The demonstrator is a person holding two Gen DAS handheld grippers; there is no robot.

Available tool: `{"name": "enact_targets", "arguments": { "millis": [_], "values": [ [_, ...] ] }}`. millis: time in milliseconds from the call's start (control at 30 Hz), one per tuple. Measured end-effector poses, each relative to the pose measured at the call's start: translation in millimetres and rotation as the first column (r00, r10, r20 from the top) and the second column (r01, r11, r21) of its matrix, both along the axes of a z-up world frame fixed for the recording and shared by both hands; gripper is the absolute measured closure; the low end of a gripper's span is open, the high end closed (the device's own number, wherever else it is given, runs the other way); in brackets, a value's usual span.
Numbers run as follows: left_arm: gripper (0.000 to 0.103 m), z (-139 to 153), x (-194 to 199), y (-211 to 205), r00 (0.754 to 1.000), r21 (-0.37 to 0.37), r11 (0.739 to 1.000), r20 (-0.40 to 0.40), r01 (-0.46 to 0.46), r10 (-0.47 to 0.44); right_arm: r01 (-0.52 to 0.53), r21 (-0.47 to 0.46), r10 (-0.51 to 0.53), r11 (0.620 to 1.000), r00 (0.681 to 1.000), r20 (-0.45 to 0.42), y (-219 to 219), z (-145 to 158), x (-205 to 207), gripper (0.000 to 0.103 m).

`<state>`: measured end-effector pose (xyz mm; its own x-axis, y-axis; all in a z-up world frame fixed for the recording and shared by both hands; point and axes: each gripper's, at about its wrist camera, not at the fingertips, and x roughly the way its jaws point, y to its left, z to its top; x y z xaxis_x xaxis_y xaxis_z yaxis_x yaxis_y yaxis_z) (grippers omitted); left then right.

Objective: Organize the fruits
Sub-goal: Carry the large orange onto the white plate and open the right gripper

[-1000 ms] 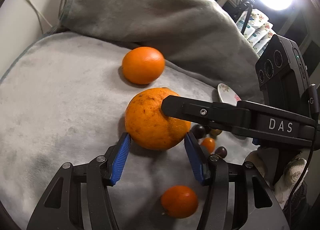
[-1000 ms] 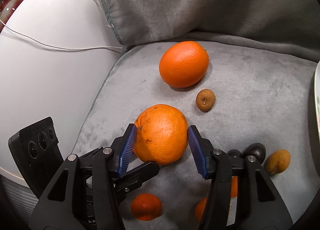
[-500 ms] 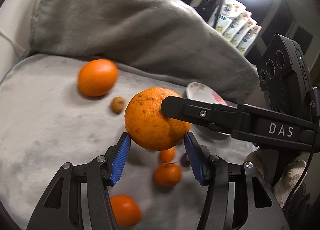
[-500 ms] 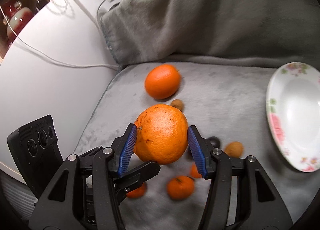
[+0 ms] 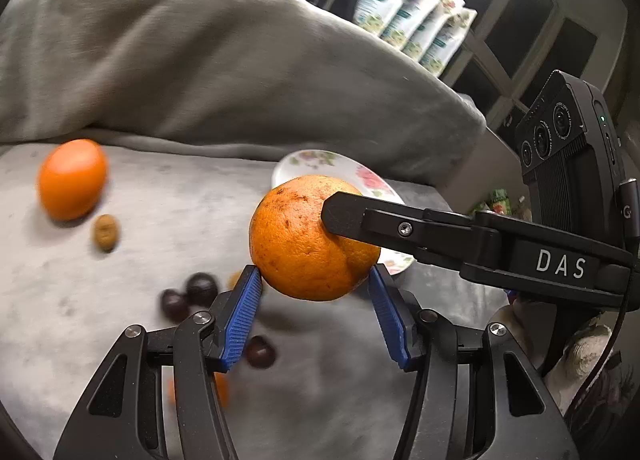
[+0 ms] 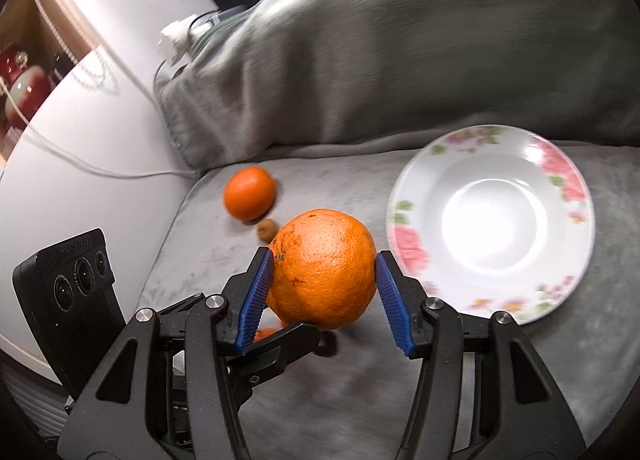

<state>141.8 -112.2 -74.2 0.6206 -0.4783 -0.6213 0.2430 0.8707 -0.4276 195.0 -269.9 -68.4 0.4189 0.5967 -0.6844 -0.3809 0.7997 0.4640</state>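
orange fruit: big orange (image 6: 324,272), up off the grey blanket (image 6: 400,400)
right gripper (image 6: 325,298): I'm clamping it
left gripper (image 5: 316,310): cannot tell
plate (image 6: 576,227): just right of orange

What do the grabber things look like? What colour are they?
Both tongs, left and right, are black metal with silver screws and ribbed blue pads. One arm says DAS in white. Each carries a black camera box with three lenses and a thin black cable.

Bare plate (image 6: 492,219) right of tongs, pillow (image 6: 400,51) behind.
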Motion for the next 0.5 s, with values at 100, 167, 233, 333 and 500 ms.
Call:
{"name": "enact_targets", "arguments": {
  "millis": [100, 167, 233, 333, 500],
  "values": [
    [0.048, -1.5, 6.6, -14.6, 1.0, 0.006, 1.0, -0.007, 0.023, -0.023, 0.033, 0.004, -0.033, 0.999, 0.999, -0.008, -19.3, -1.5, 4.0, 0.048],
    [0.048, -2.8, 11.6, -26.1, 0.999, 0.011, 0.999, -0.013, 0.038, -0.038, 0.05, 0.008, -0.05, 0.999, 0.999, -0.016, -31.1, -3.7, 5.5, 0.048],
    [0.048, -3.7, 14.7, -35.3, 0.999, 0.017, 0.999, -0.017, 0.052, -0.051, 0.071, 0.012, -0.071, 0.997, 0.997, -0.023, -44.2, -6.1, 8.4, 0.048],
    [0.048, -5.2, 19.1, -47.2, 0.997, 0.03, 0.997, -0.024, 0.069, -0.068, 0.094, 0.019, -0.093, 0.995, 0.995, -0.034, -58.1, -9.9, 12.1, 0.048],
    [0.05, -9.3, 25.1, -60.4, 0.995, 0.057, 0.994, -0.032, 0.093, -0.091, 0.122, 0.019, -0.121, 0.992, 0.991, -0.052, -70.8, -15.3, 18.6, 0.048]
  ]
}}
